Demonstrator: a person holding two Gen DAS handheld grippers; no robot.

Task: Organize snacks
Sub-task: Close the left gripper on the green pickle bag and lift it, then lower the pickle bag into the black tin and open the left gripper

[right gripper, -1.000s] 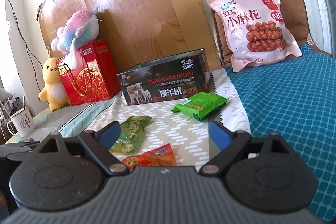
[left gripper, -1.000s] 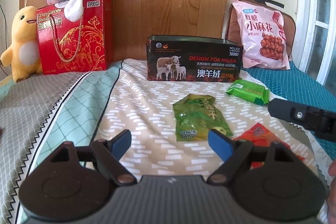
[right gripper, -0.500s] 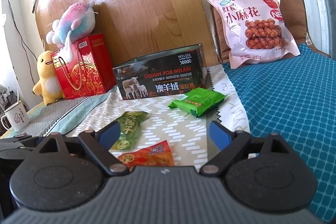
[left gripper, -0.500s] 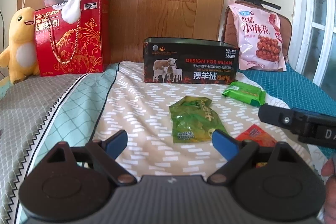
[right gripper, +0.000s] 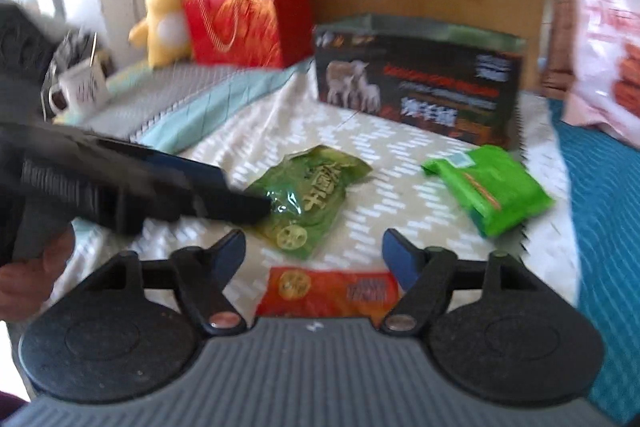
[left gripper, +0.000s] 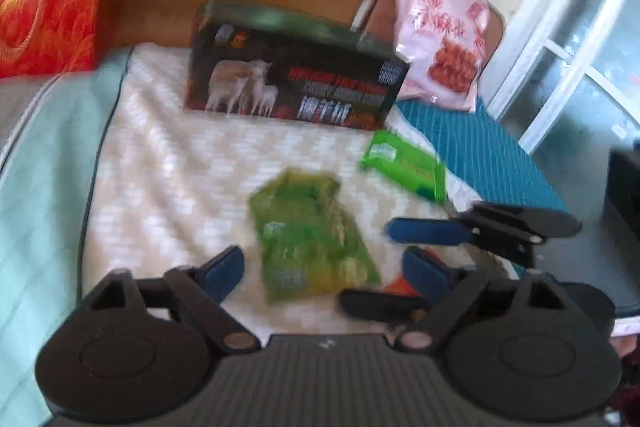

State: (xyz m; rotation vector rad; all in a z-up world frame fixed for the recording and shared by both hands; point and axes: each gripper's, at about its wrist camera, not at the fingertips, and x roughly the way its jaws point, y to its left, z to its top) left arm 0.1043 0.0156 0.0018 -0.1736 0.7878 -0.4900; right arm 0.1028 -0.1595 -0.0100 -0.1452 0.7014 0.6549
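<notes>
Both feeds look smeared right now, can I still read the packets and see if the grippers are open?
Left wrist view: motion blur smears the print on the dark sheep-print box, but the left gripper is clearly open. Right wrist view: equally blurred, yet the olive-green packet and bright green packet stay distinguishable; the right gripper is open.

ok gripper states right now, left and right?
Left gripper: open, holding nothing, with the olive-green snack packet lying between its fingers.
Right gripper: open, holding nothing, over the orange snack packet.
</notes>
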